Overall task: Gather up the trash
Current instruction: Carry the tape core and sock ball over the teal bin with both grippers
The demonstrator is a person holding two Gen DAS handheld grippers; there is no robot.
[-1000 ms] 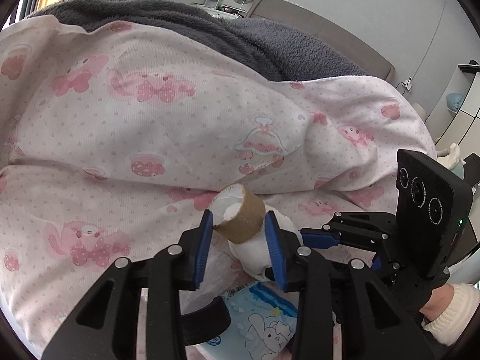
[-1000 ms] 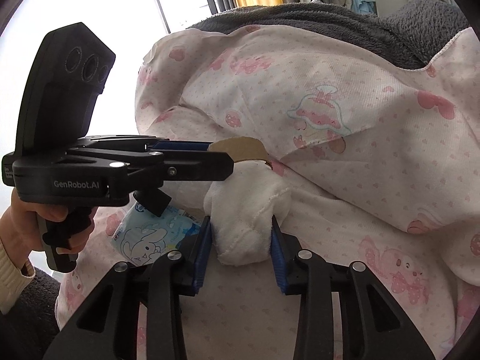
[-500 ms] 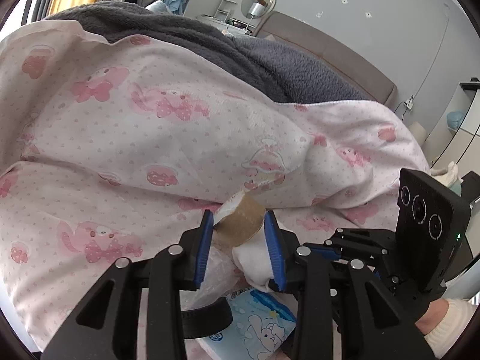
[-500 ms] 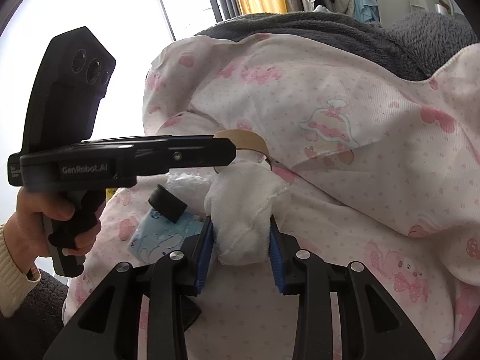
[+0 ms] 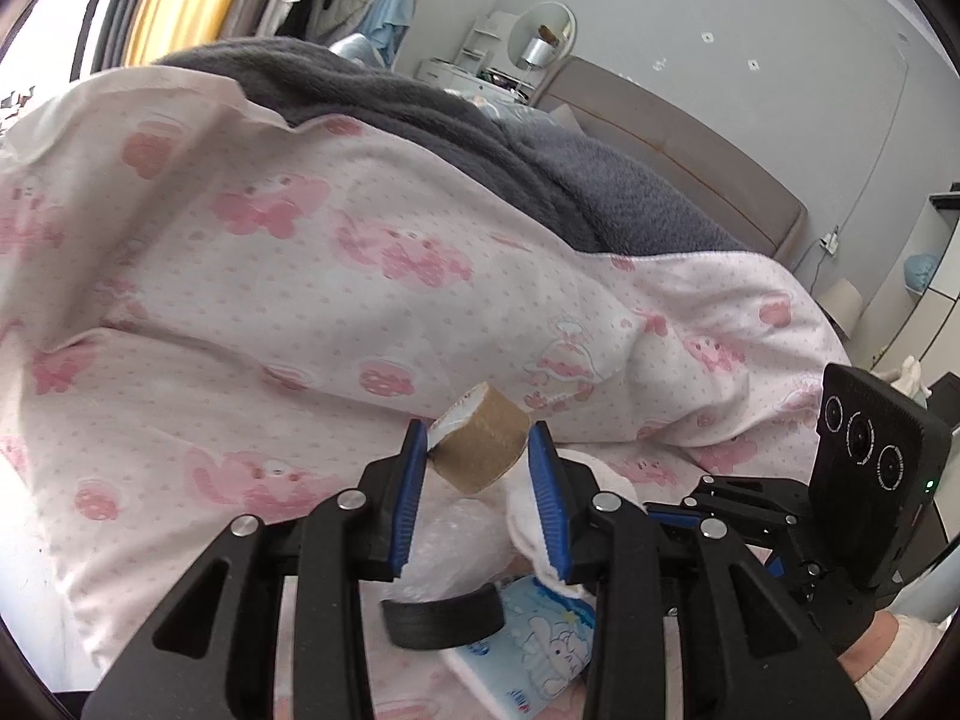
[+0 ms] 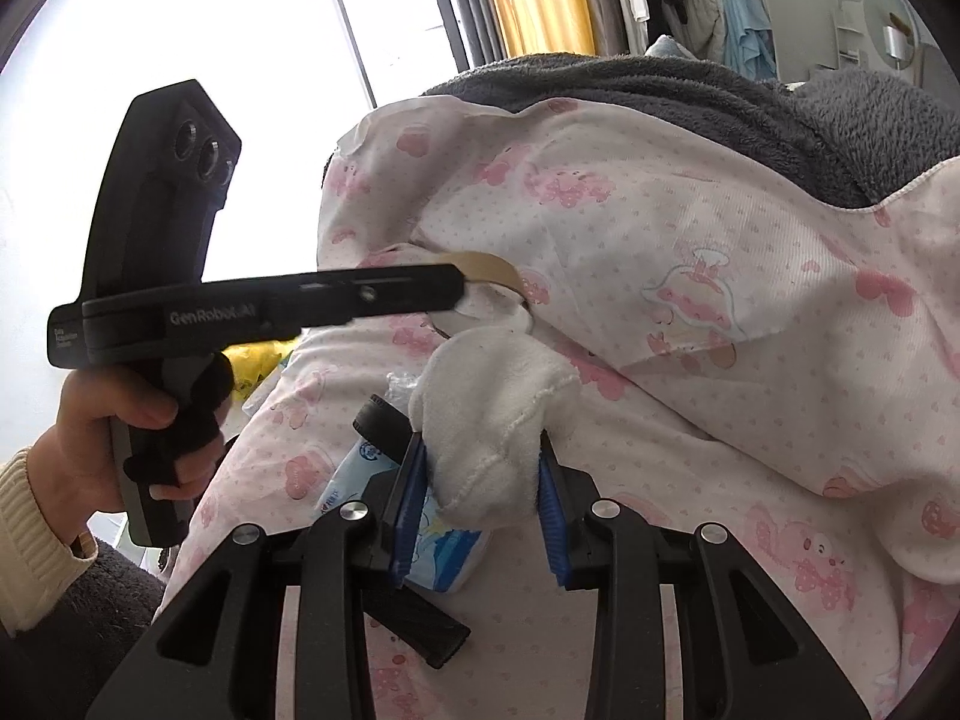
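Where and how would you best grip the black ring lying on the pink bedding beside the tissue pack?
Probably across the black ring's band, one finger inside the hole and one outside, coming from above: it lies fairly flat on the pink bedding with its opening up, partly over the tissue pack.

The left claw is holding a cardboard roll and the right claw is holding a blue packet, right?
Not quite. The right claw is holding a white fluffy cloth, as the right wrist view shows; the blue packet lies underneath. The left claw does hold the cardboard roll.
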